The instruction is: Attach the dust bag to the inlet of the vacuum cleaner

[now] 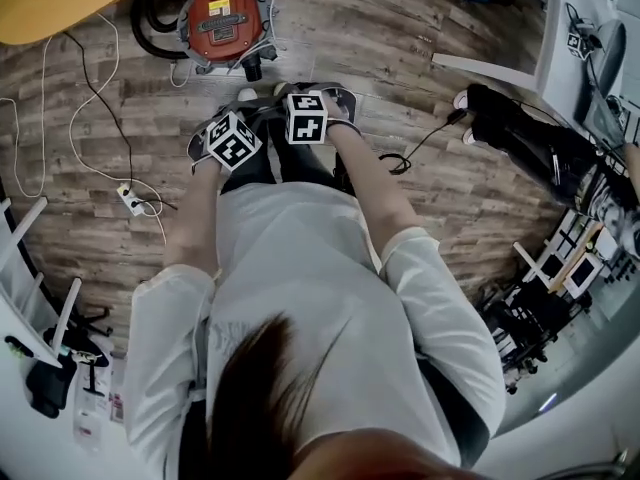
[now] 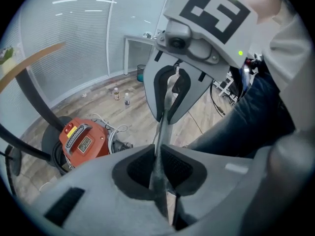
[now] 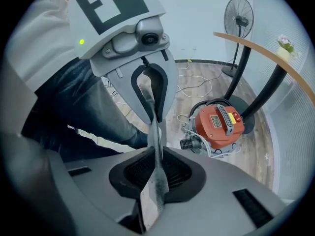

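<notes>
Left gripper and right gripper both clamped tight on the dust bag, its thin edge strung crosswise between them, and the vacuum cleaner sat on the floor ahead, its inlet apparently nearer the left one.

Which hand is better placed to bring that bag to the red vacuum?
Left, narrowly. The left hand-held gripper and right hand-held gripper both pinch the dust bag, but the vacuum cleaner stands ahead toward the left, likely nearer it.
</notes>
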Demonstrator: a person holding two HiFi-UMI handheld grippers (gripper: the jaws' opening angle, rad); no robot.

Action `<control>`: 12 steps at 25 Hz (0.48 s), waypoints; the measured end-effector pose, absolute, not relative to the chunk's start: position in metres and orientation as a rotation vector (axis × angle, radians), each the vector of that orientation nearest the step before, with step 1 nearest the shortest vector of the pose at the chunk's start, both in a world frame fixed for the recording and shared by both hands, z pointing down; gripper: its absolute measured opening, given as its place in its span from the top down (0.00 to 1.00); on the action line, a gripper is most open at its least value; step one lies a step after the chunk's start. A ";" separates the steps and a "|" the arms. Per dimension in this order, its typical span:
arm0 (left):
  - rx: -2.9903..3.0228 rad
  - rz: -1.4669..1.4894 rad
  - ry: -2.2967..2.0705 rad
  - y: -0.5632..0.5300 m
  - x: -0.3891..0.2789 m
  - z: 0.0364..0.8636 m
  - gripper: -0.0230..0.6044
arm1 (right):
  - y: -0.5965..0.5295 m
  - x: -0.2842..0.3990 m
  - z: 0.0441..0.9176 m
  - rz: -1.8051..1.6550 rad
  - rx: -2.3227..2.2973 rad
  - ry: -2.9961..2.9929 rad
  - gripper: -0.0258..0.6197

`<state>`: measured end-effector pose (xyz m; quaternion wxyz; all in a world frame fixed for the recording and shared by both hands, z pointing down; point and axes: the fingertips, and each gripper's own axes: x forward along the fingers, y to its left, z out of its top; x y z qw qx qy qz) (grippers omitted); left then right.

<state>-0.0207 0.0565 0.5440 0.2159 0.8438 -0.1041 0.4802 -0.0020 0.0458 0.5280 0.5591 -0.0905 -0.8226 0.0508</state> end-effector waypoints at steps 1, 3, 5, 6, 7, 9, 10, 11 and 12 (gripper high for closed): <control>2.328 1.329 -0.293 0.057 -0.021 0.549 0.90 | 0.046 -0.001 0.533 0.140 -0.211 -1.941 0.88; 2.311 1.325 -0.302 0.055 -0.019 0.559 0.90 | 0.044 0.002 0.544 0.171 -0.203 -1.941 0.89; 2.305 1.323 -0.310 0.049 -0.015 0.571 0.90 | 0.037 0.006 0.556 0.178 -0.181 -1.940 0.89; 2.304 1.325 -0.311 0.047 -0.014 0.577 0.90 | 0.035 0.008 0.562 0.181 -0.173 -1.935 0.89; 2.302 1.330 -0.308 0.047 -0.012 0.582 0.90 | 0.034 0.010 0.568 0.186 -0.170 -1.931 0.89; 2.293 1.343 -0.303 0.048 -0.012 0.592 0.90 | 0.035 0.010 0.578 0.197 -0.177 -1.926 0.89; 2.290 1.348 -0.305 0.047 -0.012 0.597 0.90 | 0.035 0.010 0.583 0.199 -0.185 -1.922 0.89; 2.286 1.351 -0.308 0.046 -0.012 0.602 0.90 | 0.034 0.011 0.588 0.200 -0.192 -1.917 0.89; 2.282 1.352 -0.313 0.044 -0.012 0.607 0.90 | 0.032 0.012 0.594 0.199 -0.198 -1.914 0.89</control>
